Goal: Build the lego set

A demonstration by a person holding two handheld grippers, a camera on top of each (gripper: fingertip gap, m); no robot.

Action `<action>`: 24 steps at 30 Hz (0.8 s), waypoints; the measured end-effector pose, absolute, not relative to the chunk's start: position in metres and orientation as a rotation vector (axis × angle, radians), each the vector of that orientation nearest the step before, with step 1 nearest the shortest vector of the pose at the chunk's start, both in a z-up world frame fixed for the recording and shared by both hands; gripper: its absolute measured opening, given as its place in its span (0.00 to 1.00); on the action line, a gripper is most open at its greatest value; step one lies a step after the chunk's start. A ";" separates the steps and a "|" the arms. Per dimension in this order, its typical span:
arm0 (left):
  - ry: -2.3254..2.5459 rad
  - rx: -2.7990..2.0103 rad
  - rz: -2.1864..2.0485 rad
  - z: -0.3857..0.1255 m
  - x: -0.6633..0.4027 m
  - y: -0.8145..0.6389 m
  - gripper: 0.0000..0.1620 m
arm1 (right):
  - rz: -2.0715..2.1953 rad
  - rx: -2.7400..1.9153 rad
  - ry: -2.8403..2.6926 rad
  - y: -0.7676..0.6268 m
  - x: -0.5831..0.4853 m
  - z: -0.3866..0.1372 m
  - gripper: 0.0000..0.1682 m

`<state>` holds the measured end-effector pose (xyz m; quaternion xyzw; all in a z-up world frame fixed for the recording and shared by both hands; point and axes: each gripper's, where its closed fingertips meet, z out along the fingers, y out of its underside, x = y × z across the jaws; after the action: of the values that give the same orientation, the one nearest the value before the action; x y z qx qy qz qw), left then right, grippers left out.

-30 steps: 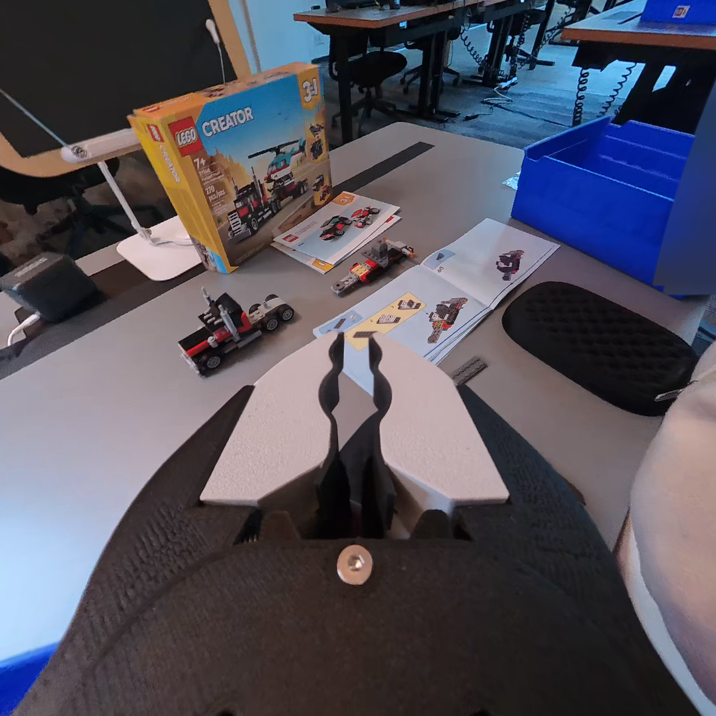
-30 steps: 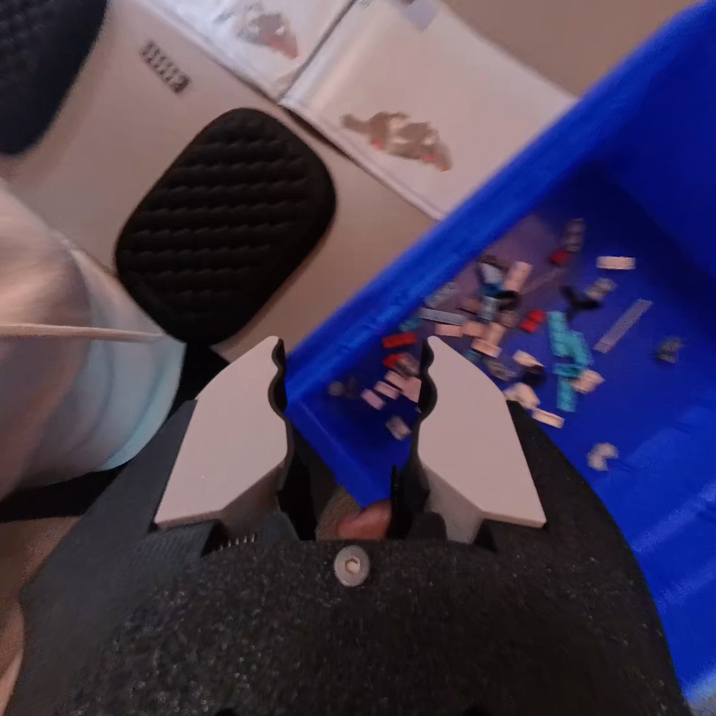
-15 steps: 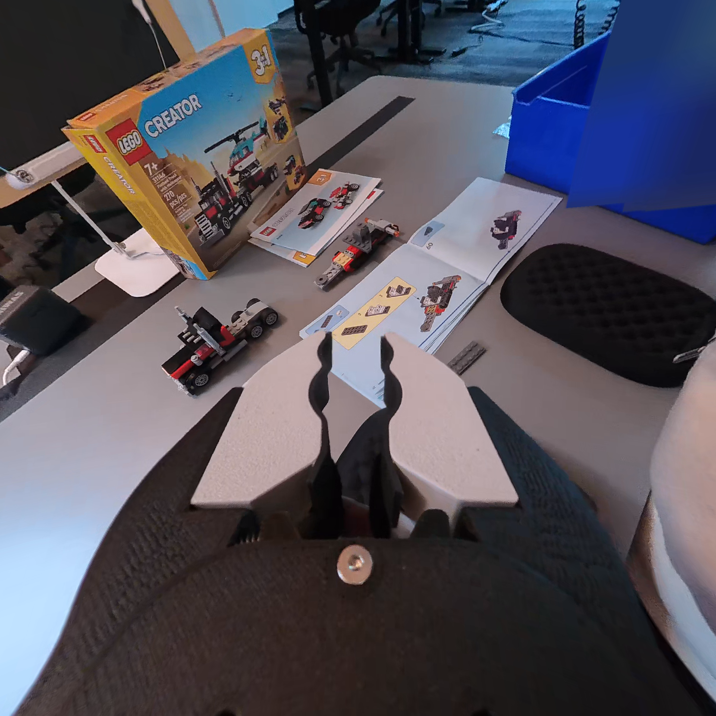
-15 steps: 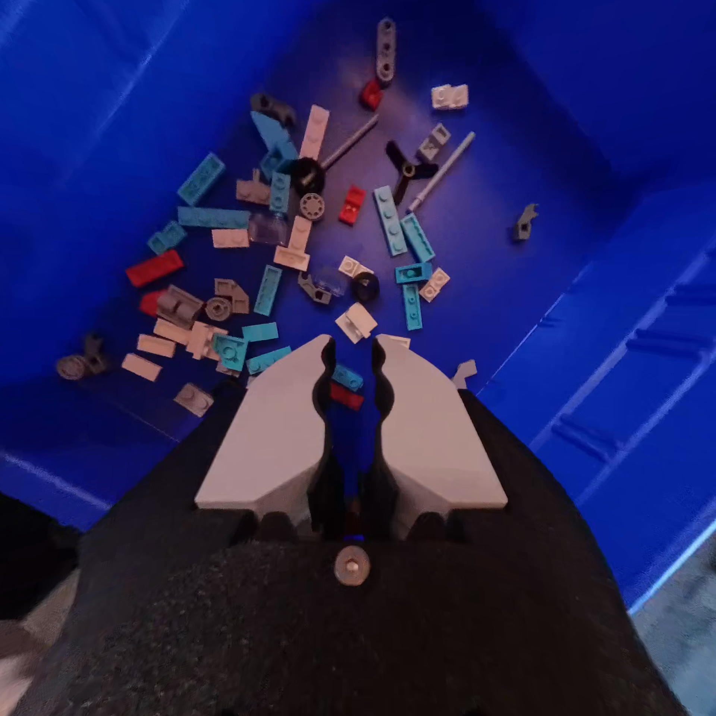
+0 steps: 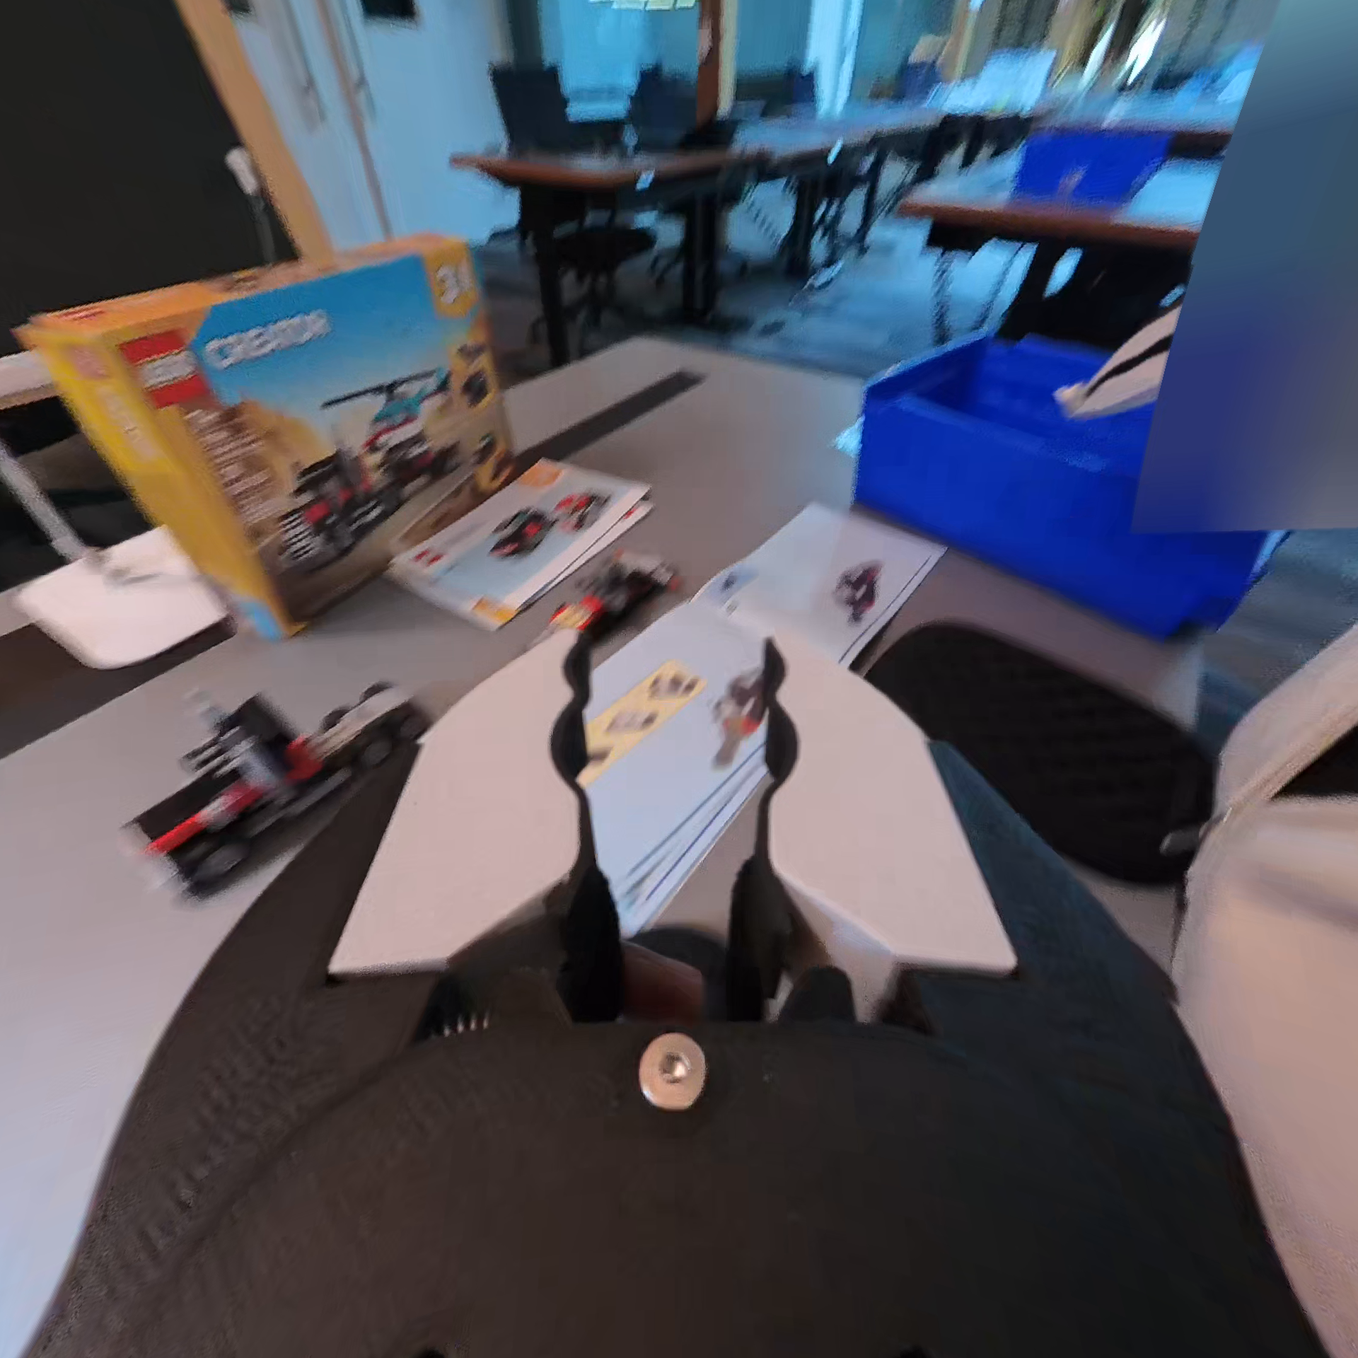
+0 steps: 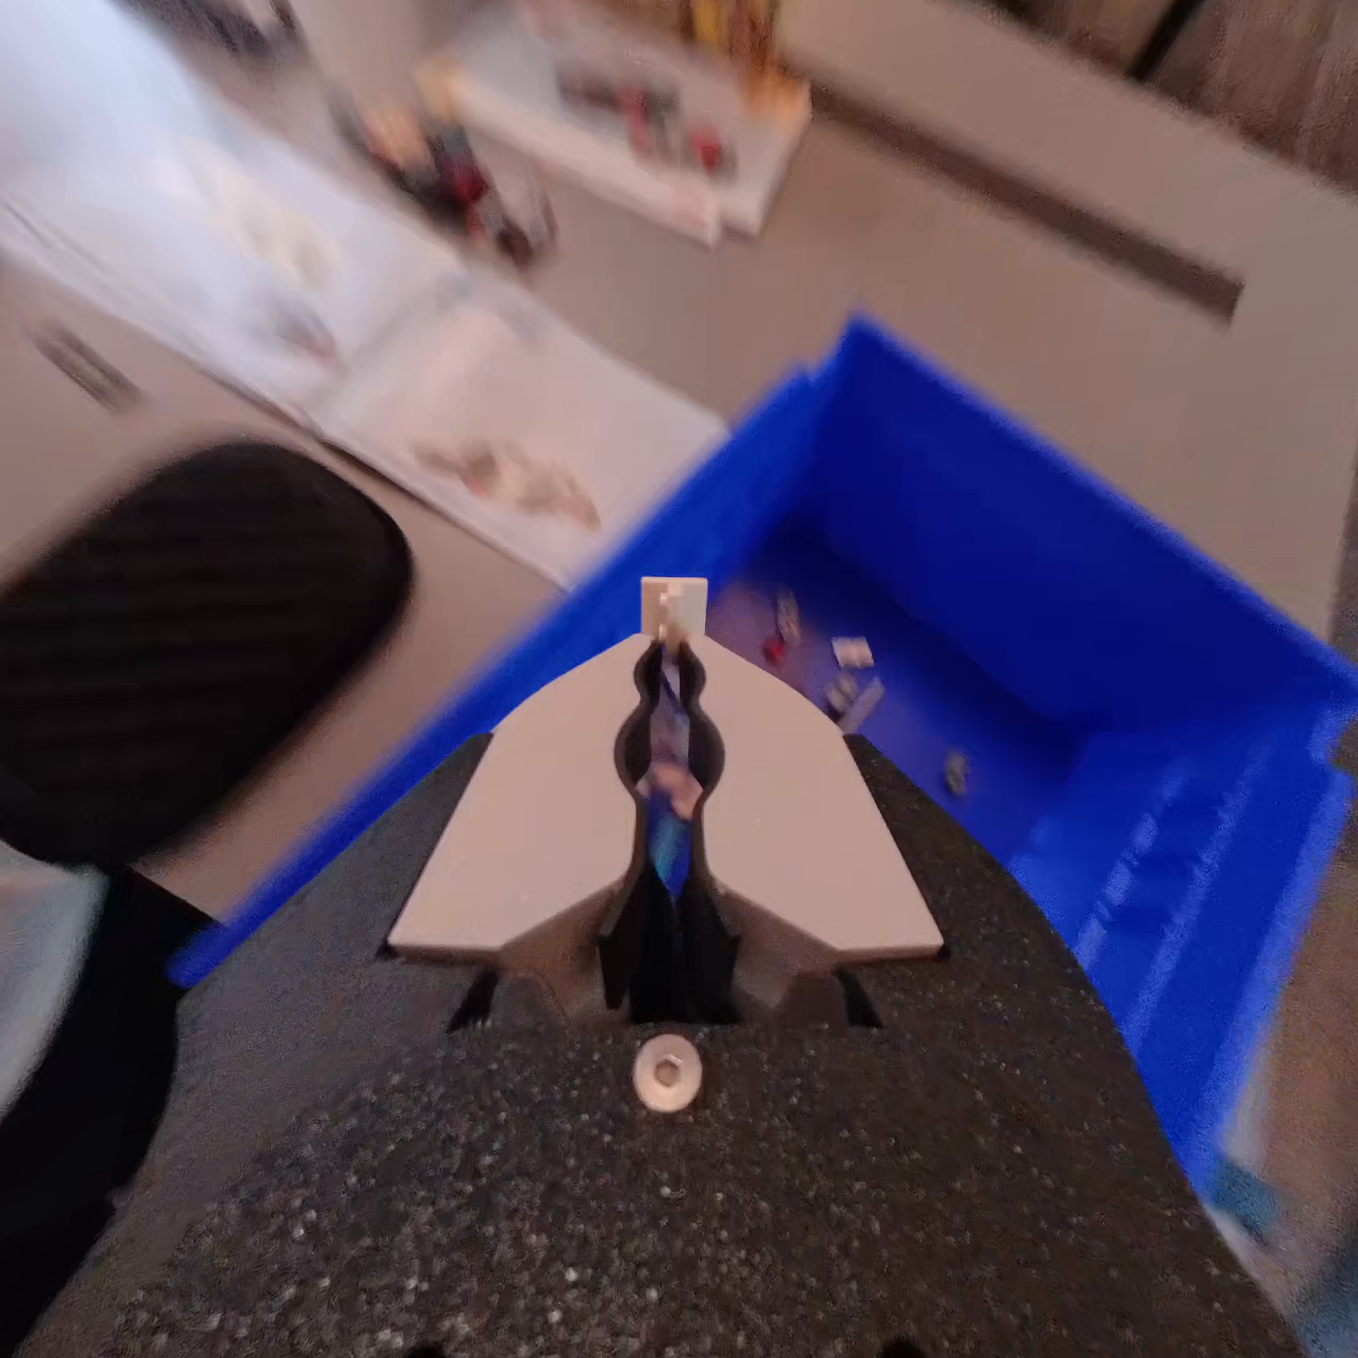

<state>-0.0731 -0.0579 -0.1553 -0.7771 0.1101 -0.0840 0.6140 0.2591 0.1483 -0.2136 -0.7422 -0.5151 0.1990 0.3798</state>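
Note:
My right gripper [image 6: 674,647] is shut on a small white lego piece [image 6: 674,604] and holds it above the near rim of the blue bin [image 6: 1087,588], which has several loose pieces [image 6: 845,654] on its floor. My left gripper [image 5: 672,654] is open and empty above the open instruction booklet [image 5: 735,661]. A built black and red truck [image 5: 272,764] stands on the grey table to the left. A small partly built model [image 5: 617,588] lies beyond the booklet. The lego box [image 5: 286,426] stands upright at the back left. Both views are blurred.
A black padded case [image 5: 1043,742] lies right of the booklet, and shows in the right wrist view [image 6: 184,632]. More booklets [image 5: 529,544] lie by the box. A white lamp base [image 5: 117,602] is at far left. A person's light sleeve [image 5: 1271,955] is at right.
My right gripper has closed on a white piece and lifted out of the bin. My left gripper has opened wider and tilted up over the booklet.

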 end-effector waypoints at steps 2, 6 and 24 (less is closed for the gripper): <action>0.288 -1.694 -0.285 -0.151 -0.043 -0.034 0.36 | 0.776 -1.788 -1.219 0.130 0.224 -0.181 0.02; 0.514 -1.558 -0.313 -0.154 0.031 0.010 0.37 | 1.206 -1.669 -1.226 0.081 0.159 -0.155 0.02; 0.949 -1.455 0.115 -0.184 0.087 0.038 0.10 | 1.389 -1.723 -1.442 0.030 0.094 -0.182 0.04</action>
<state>0.0873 0.0384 -0.1842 -0.6391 0.4167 0.0505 0.6445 0.0940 0.0302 -0.1817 -0.6319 -0.5291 0.5095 0.2474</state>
